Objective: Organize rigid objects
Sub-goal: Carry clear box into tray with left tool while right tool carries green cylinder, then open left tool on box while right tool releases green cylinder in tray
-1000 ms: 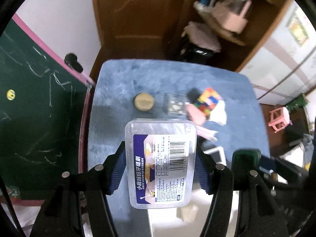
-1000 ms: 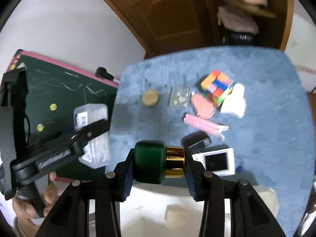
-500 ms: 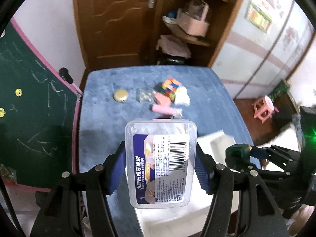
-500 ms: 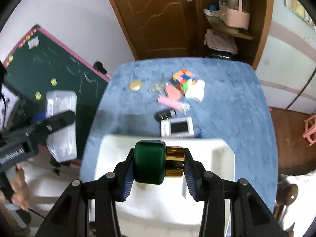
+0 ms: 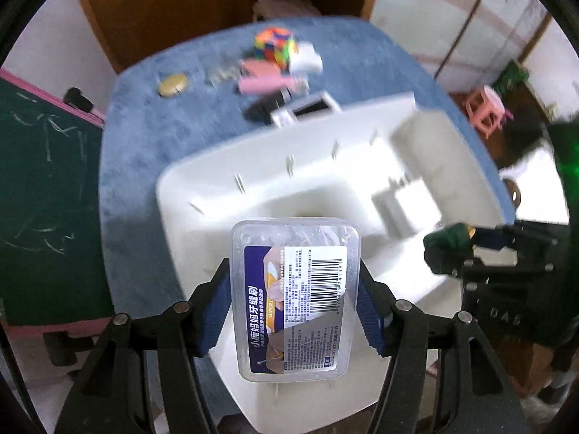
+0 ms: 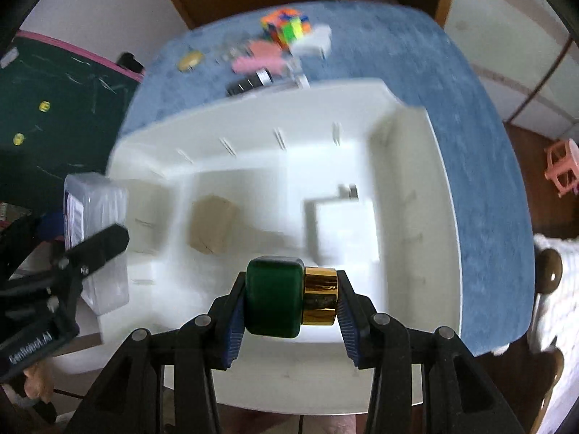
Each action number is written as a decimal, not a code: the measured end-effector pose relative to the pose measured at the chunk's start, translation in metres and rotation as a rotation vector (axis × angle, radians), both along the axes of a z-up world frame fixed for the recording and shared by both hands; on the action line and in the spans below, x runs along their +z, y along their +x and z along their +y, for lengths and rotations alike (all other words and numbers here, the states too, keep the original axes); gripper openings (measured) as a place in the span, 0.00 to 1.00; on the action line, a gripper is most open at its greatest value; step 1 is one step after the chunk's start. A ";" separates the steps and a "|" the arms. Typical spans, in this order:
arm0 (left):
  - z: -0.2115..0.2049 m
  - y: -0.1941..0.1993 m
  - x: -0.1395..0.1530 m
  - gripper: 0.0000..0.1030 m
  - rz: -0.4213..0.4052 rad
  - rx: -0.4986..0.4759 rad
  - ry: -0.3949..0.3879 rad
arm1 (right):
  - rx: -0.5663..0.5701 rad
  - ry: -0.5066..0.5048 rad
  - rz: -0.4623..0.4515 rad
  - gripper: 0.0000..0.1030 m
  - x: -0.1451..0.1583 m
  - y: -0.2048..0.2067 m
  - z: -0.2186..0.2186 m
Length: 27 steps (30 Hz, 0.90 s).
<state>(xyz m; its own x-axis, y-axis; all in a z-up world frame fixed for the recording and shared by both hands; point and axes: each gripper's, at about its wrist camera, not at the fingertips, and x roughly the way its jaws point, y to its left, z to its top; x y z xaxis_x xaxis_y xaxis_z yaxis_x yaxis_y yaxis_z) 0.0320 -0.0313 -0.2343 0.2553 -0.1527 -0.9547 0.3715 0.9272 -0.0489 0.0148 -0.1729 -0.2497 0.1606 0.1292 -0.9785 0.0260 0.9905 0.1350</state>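
My left gripper (image 5: 295, 303) is shut on a clear plastic box with a blue label and barcode (image 5: 295, 300), held above the near left part of a white organizer tray (image 5: 253, 166). My right gripper (image 6: 291, 300) is shut on a green and gold bottle (image 6: 286, 298), held over the tray's (image 6: 416, 188) near middle. The left gripper with its box (image 6: 94, 231) shows at the left of the right wrist view. The right gripper with the bottle (image 5: 448, 244) shows at the right of the left wrist view.
The tray holds a tan block (image 6: 211, 229) and a white box (image 6: 340, 228). Behind it on the blue table (image 6: 416, 58) lie a colour cube (image 6: 287, 25), pink items (image 6: 253, 61), a gold disc (image 6: 190, 59) and a black object (image 6: 248, 83). A green chalkboard (image 5: 39, 181) stands left.
Both grippers have moved forward and down over the white tray with their objects still held. The tray now fills the middle of both views.
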 end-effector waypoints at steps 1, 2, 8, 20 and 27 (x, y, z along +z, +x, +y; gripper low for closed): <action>-0.001 -0.002 -0.006 0.64 0.016 -0.008 0.010 | -0.005 -0.006 0.020 0.44 -0.008 -0.002 -0.001; -0.003 -0.004 -0.014 0.64 0.040 -0.019 0.021 | -0.007 -0.010 0.033 0.44 -0.011 -0.006 -0.002; -0.006 -0.012 -0.044 0.64 0.128 -0.040 0.047 | -0.012 -0.035 0.110 0.44 -0.040 -0.019 -0.002; -0.010 -0.023 -0.059 0.64 0.179 -0.072 0.077 | -0.020 -0.058 0.169 0.48 -0.059 -0.019 0.001; -0.010 -0.028 -0.050 0.73 0.182 -0.078 0.075 | 0.000 -0.076 0.113 0.64 -0.042 -0.009 0.006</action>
<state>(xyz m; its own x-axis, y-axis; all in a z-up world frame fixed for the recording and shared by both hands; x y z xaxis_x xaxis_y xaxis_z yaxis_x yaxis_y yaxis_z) 0.0036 -0.0411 -0.2840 0.0676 -0.0917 -0.9935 0.4332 0.8997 -0.0536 0.0055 -0.1666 -0.2920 0.0483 0.0536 -0.9974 0.0365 0.9978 0.0554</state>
